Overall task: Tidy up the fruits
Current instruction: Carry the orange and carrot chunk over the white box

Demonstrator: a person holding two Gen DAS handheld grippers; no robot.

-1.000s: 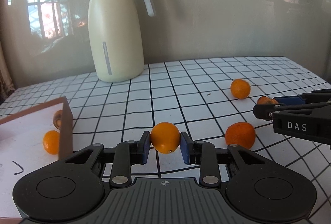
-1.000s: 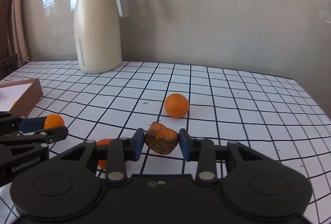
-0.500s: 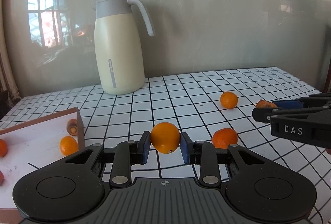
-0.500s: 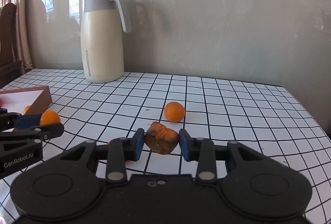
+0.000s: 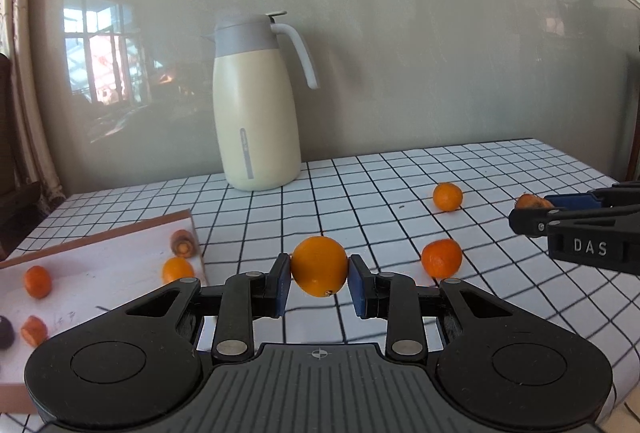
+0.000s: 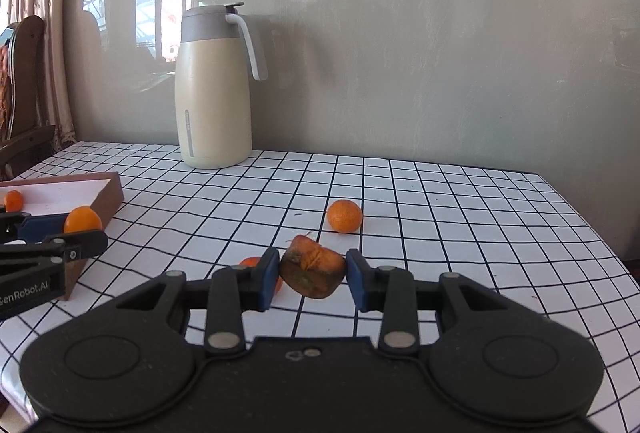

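The left hand-held gripper (image 5: 319, 287) is clamped on a smooth, round orange (image 5: 319, 266); both blue pads press its sides and the fruit hangs clear of the desk (image 5: 360, 193). The right hand-held gripper (image 6: 312, 279) is clamped on a brownish-orange fruit piece (image 6: 313, 272), blocky in shape with a dull, blotched skin and one cut, ridged face turned upward. This piece is also held above the desk surface.

Two loose mandarins lie on the desk: the near mandarin (image 5: 441, 258) sits just right of the left gripper's fingertips, and the far mandarin (image 5: 447, 196) lies farther back. Both have a dimpled, matte peel.

To the left stands a shallow tray (image 5: 120, 233) with brown walls and a white floor. It contains several small orange fruits and cut pieces; one small orange (image 5: 178, 270) rests against the tray's right wall.

The desk carries a white cover printed with a black grid. A cream-bodied jug (image 5: 258, 105) with a grey lid and a curved handle stands upright at the back, near the wall.

Both grippers point forward and slightly downward, side by side, each visible at the edge of the other's view.
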